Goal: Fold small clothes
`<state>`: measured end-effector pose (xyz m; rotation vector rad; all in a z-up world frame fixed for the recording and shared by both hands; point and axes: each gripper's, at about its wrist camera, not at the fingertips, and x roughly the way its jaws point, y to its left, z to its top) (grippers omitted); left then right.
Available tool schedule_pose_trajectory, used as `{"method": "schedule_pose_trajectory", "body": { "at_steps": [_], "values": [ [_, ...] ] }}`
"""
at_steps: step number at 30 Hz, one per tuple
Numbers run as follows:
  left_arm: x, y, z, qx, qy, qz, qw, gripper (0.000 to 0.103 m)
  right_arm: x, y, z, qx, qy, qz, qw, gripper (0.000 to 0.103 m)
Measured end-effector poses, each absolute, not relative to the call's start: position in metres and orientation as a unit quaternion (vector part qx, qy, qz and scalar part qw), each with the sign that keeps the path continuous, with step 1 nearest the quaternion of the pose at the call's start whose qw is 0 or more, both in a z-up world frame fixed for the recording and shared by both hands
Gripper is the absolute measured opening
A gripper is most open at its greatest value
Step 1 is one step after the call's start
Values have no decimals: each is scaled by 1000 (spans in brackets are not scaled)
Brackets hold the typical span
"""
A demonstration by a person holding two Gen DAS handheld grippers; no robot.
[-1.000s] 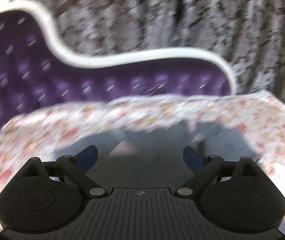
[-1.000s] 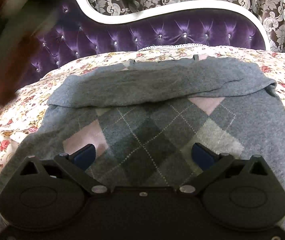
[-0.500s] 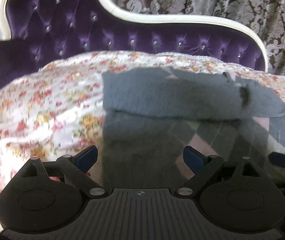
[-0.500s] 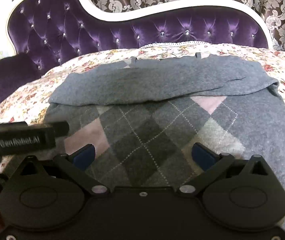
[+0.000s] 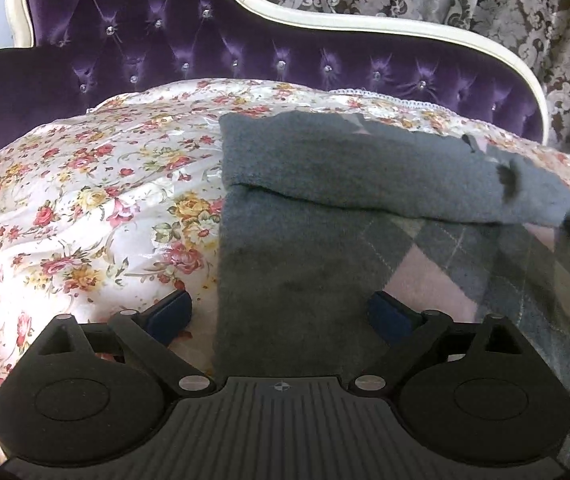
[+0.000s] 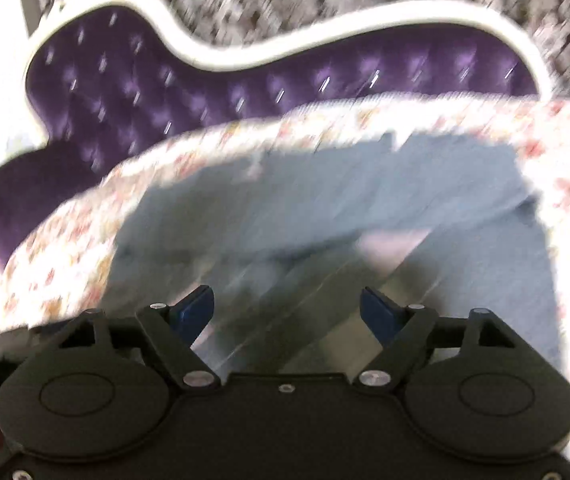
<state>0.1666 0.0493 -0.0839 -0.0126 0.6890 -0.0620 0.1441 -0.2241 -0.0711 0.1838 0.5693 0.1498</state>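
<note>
Damask curtains [image 5: 485, 8] in brown and silver hang behind a bed with a tufted purple headboard [image 5: 245, 56], edged in a curved white frame and studded with small shiny buttons. Over the bed lies a glossy bedspread [image 5: 85, 208] printed with red and yellow roses.

From the left wrist view everything is sharp. Floral cloth fills the left half. The sweater [image 5: 305, 248], a fuzzy grey knit, lies flat on the bedspread from the middle to the right, its straight left edge running down between the fingers of the left hand-held gripper [image 5: 281, 314]. A grey band is folded across its far end, and pink and grey argyle diamonds with thin dashed lines show to the right. The left jaws stand wide, with nothing pinched; one blue pad is over the bedspread, the other over the knit. At the far right edge a dark blurred shape cannot be made out.

From the right wrist view all is smeared by motion, so knit texture and flowers dissolve into streaks. It does show the sweater's right edge and the bedspread beyond it. The right hand-held gripper [image 6: 287, 314] is closing, its jaws apart above the argyle, gripping nothing.
</note>
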Motion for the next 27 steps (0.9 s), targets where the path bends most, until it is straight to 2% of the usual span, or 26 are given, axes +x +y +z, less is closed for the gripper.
{"method": "schedule_pose_trajectory", "body": {
  "at_steps": [2, 6, 20, 22, 23, 25, 27],
  "values": [
    [167, 49, -85, -3, 339, -30, 940, 98, 158, -246, -62, 93, 275, 53, 956, 81],
    [168, 49, -85, -5, 337, -30, 941, 98, 195, -283, -59, 105, 272, 10, 956, 67],
    [168, 49, -85, -4, 338, -30, 941, 98, 270, -308, -86, 108, 325, -6, 939, 66],
    [168, 49, -85, -4, 338, -30, 941, 98, 273, -306, -90, 111, 334, 3, 936, 45],
    [168, 49, -85, -5, 338, -30, 941, 98, 273, -304, -90, 110, 336, 5, 936, 18],
    [168, 49, -84, -4, 338, -30, 941, 98, 268, -301, -84, 105, 326, 6, 939, 13],
    [168, 49, -84, -5, 338, -30, 941, 98, 256, -298, -71, 106, 304, 7, 947, 12]
  ]
}}
